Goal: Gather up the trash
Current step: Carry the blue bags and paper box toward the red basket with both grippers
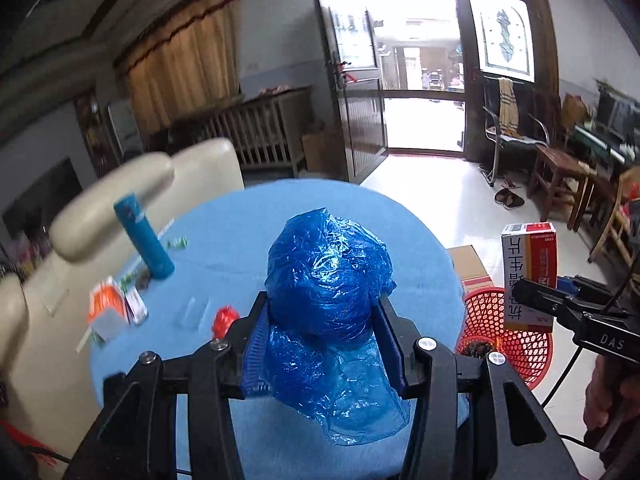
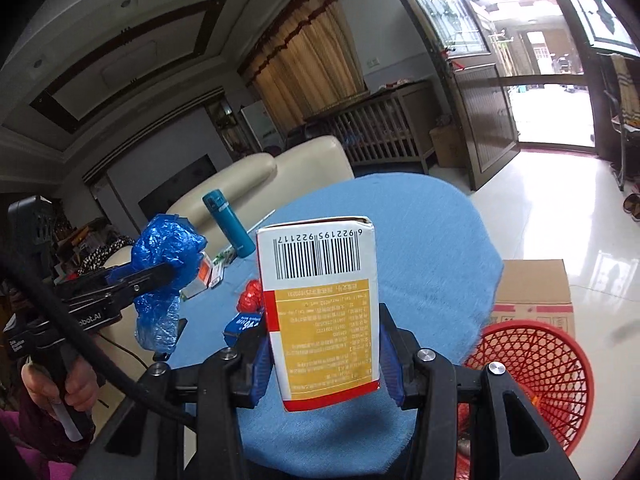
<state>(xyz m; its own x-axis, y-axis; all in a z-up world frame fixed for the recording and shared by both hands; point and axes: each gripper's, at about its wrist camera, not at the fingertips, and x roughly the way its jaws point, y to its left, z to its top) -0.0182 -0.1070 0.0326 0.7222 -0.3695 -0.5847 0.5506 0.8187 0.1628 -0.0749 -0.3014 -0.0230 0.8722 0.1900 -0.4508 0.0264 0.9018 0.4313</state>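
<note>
My left gripper (image 1: 322, 332) is shut on a crumpled blue plastic bag (image 1: 326, 272), held above the round table with the blue cloth (image 1: 416, 256). The same bag (image 2: 164, 252) shows at the left of the right wrist view. My right gripper (image 2: 324, 356) is shut on a white, yellow and red medicine box (image 2: 320, 304) that stands upright between its fingers. In the left wrist view this box (image 1: 528, 264) hangs just above and behind the red mesh basket (image 1: 520, 344), which stands on the floor beside the table. The basket (image 2: 536, 376) sits low at the right.
On the table lie a teal bottle (image 1: 144, 240), a small red wrapper (image 1: 225, 318), an orange and white carton (image 1: 106, 306) and small packets. A cardboard box (image 2: 532, 292) stands behind the basket. Cream chairs (image 1: 120, 200) line the table's far left. A hand (image 2: 76, 392) holds the left handle.
</note>
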